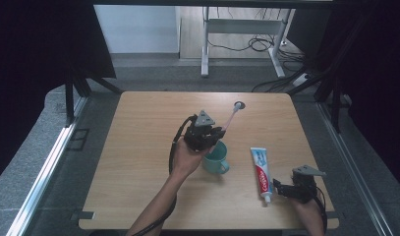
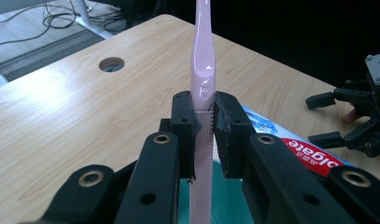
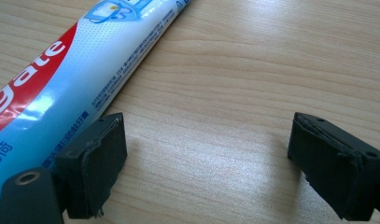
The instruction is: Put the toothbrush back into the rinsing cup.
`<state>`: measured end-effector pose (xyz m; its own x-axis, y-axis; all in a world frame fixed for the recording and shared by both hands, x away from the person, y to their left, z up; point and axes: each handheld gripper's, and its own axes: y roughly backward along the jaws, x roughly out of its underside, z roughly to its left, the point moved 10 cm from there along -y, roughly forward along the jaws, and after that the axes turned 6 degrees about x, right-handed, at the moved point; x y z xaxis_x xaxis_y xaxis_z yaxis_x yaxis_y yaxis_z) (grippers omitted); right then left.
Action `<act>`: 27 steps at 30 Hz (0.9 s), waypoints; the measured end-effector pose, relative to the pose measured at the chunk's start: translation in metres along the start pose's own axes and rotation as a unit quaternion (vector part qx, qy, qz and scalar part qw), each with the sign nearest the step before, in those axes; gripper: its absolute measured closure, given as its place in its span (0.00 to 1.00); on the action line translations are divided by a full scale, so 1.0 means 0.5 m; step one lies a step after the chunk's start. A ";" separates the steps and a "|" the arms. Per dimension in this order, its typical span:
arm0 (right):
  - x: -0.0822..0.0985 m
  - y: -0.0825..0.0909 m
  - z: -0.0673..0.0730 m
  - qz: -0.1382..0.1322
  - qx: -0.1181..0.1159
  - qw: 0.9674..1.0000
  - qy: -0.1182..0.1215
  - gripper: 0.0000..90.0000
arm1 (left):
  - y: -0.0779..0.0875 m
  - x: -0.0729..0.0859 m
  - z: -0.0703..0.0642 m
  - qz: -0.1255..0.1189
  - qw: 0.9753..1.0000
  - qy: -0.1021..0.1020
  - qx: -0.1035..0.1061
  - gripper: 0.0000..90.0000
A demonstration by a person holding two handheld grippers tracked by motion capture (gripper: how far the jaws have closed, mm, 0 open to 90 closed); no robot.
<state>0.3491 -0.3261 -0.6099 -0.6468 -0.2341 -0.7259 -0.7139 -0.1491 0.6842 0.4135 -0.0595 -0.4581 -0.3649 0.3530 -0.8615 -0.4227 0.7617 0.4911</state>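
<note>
My left gripper (image 1: 211, 133) (image 2: 205, 116) is shut on a pale pink toothbrush (image 1: 230, 118) (image 2: 202, 70), held just above a teal mug (image 1: 216, 158) (image 2: 225, 196) near the table's middle. The brush handle runs down toward the mug's mouth; its head points to the far side. A white, red and blue toothpaste tube (image 1: 261, 172) (image 3: 66, 74) (image 2: 299, 149) lies flat to the mug's right. My right gripper (image 1: 282, 189) (image 3: 206, 158) stands open low over the wood, right beside the tube's near end, with bare table between its jaws. It also appears in the left gripper view (image 2: 332, 119).
The wooden table (image 1: 143, 147) has a round cable hole (image 1: 239, 104) (image 2: 111, 64) near its far edge. Beyond the table stand a white desk frame (image 1: 242, 34) and loose cables on the floor. Dark curtains flank both sides.
</note>
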 end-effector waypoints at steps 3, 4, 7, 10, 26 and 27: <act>0.000 0.000 0.000 0.000 0.000 1.000 0.000 0.13 | -0.005 0.006 -0.001 0.002 1.000 -0.001 0.001 0.88; 0.000 0.000 0.000 0.000 0.000 1.000 0.000 0.13 | -0.007 0.009 -0.001 0.002 1.000 -0.001 0.000 0.88; 0.000 0.000 0.000 0.000 0.000 1.000 0.000 0.13 | -0.013 0.016 -0.002 0.002 1.000 0.001 0.001 0.88; 0.000 0.000 0.000 0.000 0.000 1.000 0.001 0.13 | -0.018 0.027 -0.001 0.006 1.000 0.002 0.000 0.88; 0.000 0.000 0.001 0.000 -0.001 1.000 0.001 0.13 | -0.032 0.077 0.007 0.010 1.000 0.018 -0.001 0.88; 0.000 0.000 0.001 0.000 -0.001 1.000 0.001 0.13 | -0.033 0.079 0.007 0.012 1.000 0.018 -0.001 0.88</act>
<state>0.3491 -0.3259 -0.6099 -0.6469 -0.2356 -0.7253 -0.7128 -0.1513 0.6849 0.4088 -0.0562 -0.5008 -0.4037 0.3513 -0.8448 -0.4149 0.7526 0.5113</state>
